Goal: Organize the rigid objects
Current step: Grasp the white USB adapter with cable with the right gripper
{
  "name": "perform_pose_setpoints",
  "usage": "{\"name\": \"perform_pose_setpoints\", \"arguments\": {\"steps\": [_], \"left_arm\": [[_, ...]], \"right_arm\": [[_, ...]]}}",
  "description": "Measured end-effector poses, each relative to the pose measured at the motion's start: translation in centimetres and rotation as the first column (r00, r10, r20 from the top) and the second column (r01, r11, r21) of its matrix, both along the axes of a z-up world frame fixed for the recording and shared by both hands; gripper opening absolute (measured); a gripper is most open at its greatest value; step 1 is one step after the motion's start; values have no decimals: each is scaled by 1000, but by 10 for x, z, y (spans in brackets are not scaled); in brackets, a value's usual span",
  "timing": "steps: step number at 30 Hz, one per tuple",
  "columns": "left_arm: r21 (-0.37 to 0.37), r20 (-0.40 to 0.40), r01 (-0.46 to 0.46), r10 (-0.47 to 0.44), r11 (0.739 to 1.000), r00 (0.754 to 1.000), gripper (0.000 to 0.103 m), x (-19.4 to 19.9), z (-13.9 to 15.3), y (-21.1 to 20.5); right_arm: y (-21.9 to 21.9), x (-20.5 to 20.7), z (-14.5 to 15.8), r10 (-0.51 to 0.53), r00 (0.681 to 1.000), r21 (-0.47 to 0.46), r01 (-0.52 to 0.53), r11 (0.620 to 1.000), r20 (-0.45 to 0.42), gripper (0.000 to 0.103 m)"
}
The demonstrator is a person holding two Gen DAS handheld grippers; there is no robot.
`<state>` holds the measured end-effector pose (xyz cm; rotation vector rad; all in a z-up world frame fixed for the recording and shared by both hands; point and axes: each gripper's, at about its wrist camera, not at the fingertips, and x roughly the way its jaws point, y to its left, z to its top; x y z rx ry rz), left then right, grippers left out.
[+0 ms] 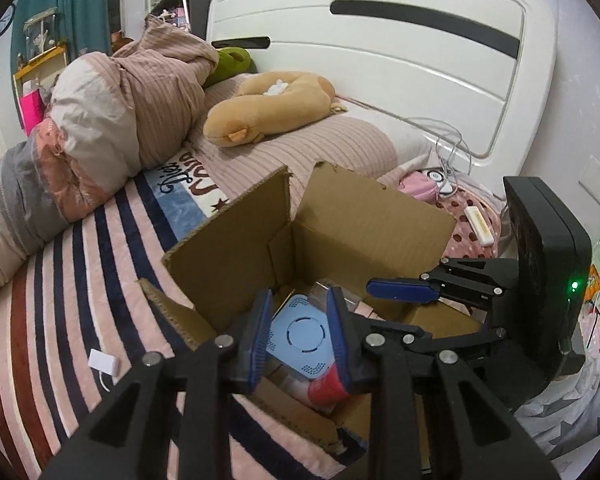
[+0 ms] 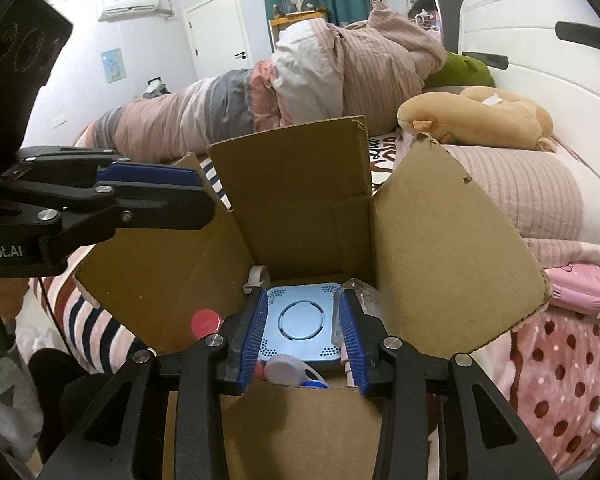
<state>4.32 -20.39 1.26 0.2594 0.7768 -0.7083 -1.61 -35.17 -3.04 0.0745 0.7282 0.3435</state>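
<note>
bed point(image 1: 80, 280), cardboard box point(image 1: 228, 256), open tongs point(image 1: 300, 336)

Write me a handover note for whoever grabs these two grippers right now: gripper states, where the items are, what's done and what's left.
Left gripper: open, empty, poised over the cardboard box.
Right gripper: open, empty, poised over the same box from the other side.
The box sits on the bed with its flaps up.
In the box: light blue square device lying flat, red-capped container, a small translucent white container, and a clear piece by the right wall.
Outside the box: white charger on the striped blanket and a white stick-shaped item on the dotted blanket.
Left: probably collect those two, if they belong to the job.
</note>
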Motion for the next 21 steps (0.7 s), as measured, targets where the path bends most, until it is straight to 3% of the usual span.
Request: {"name": "perform_pose_setpoints", "arguments": {"steps": [4, 6, 11, 15, 21], "left_arm": [[-44, 18, -39, 40, 998, 999, 39, -2, 12, 22], [-72, 35, -58, 61, 996, 998, 47, -5, 19, 37], [-111, 82, -124, 133, 986, 988, 58, -10, 30, 82], [-117, 97, -202, 214, 972, 972, 60, -7, 26, 124], [-91, 64, -337, 343, 937, 937, 62, 12, -7, 191]], "right_arm": [[2, -3, 7, -28, 1000, -19, 28, 999, 7, 36], [2, -5, 14, -56, 998, -27, 57, 998, 25, 44], [10, -15, 41, -80, 992, -15, 82, 997, 93, 44], [38, -20, 59, -11, 991, 0, 11, 1000, 130, 45], [109, -11, 63, 154, 982, 1, -155, 988, 113, 47]]}}
